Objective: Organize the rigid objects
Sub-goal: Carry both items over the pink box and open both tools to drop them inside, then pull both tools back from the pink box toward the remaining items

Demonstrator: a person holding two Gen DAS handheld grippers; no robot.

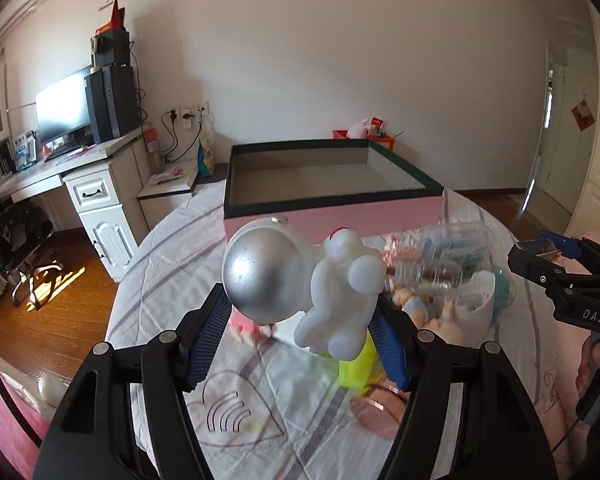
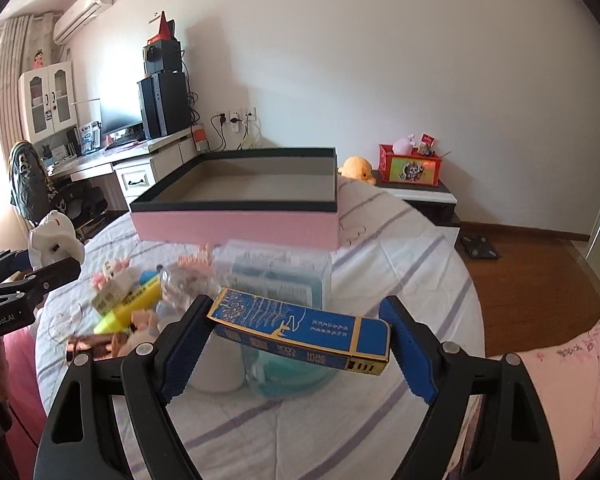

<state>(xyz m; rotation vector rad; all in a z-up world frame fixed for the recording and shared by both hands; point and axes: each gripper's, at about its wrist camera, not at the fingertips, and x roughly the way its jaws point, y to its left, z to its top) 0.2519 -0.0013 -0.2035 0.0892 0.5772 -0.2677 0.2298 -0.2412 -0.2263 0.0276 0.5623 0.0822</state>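
Note:
My left gripper [image 1: 300,312] is shut on a white astronaut figure with a silver helmet [image 1: 300,280], held above the bed. My right gripper [image 2: 296,332] is shut on a blue and gold flat box [image 2: 300,330], held above a pile of small objects. The open pink box with a dark rim [image 2: 236,220] stands on the bed beyond the pile; it also shows in the left wrist view [image 1: 332,216]. The pile holds a yellow box [image 2: 134,300], a clear plastic case [image 2: 276,276], a clear bottle [image 1: 424,276] and a small doll [image 1: 416,304].
The round bed with a striped white sheet [image 2: 380,420] carries everything. A desk with monitor and computer [image 1: 80,120] stands at the left. A low cabinet with a red box and plush toys [image 2: 412,168] is at the back right. Wooden floor [image 2: 540,280] surrounds the bed.

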